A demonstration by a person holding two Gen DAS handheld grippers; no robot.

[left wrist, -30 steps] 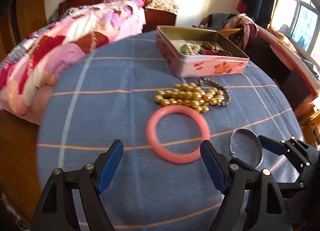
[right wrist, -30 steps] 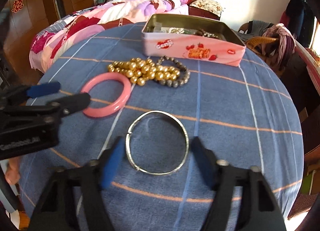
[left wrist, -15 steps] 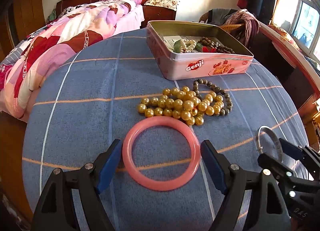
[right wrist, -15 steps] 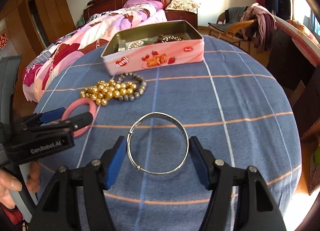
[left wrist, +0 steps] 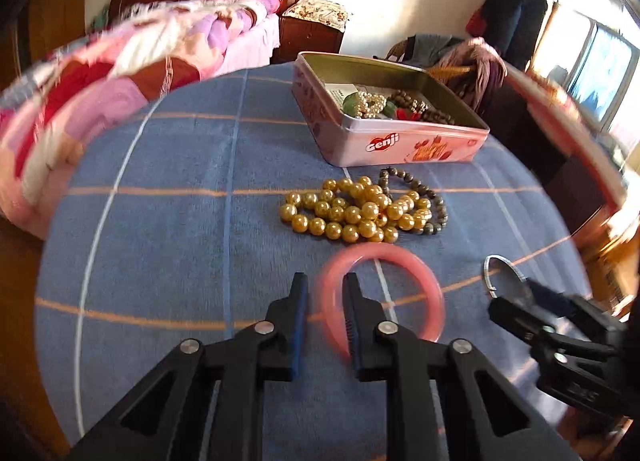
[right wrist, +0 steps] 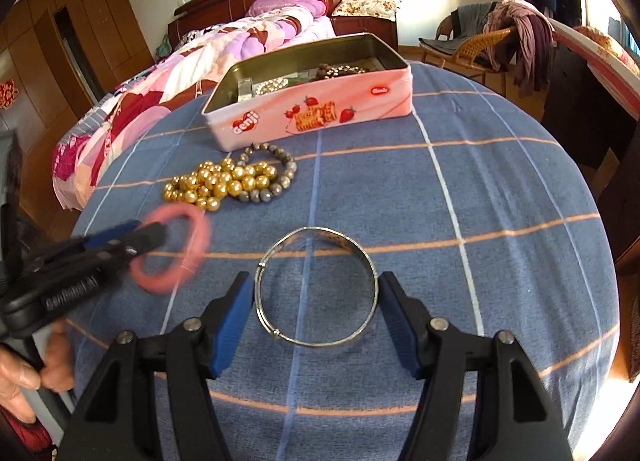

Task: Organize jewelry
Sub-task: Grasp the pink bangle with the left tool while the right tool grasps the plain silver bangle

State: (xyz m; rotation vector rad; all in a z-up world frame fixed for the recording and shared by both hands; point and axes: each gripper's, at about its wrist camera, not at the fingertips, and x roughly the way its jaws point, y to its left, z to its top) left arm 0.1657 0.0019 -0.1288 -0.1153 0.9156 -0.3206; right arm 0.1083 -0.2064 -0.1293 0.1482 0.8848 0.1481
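Tin (left wrist: pixel 404 147): one pink open tin is sitting on the blue checked table (left wrist: pixel 180 253), at its far side. It is holding a pale bead cluster (left wrist: pixel 366 103), a dark bead strand (left wrist: pixel 416 107), something green and something red; the rest inside is too small to tell.

Loose beads: two pieces are lying just in front of the tin, a gold bead strand (left wrist: pixel 352 211) and a grey bead bracelet (left wrist: pixel 434 201), touching each other.

Bangles: two. One pink bangle (left wrist: pixel 420 281) is sitting nearer than the beads from the tin; one silver bangle (right wrist: pixel 318 289) is lying further out again, apart from the pink one.

Left tool (left wrist: pixel 324 293): its fingers are clamping on the rim of the pink bangle, one finger inside the ring and one outside. The bangle is blurring in both views, so I cannot tell whether it is resting on the table.

Right tool (right wrist: pixel 316 297): its fingers are standing apart, one on each side of the silver bangle, right at its rim; the bangle is lying flat on the table.

Beyond the tin: a bed (right wrist: pixel 224 49) with a pink quilt is standing past the table.
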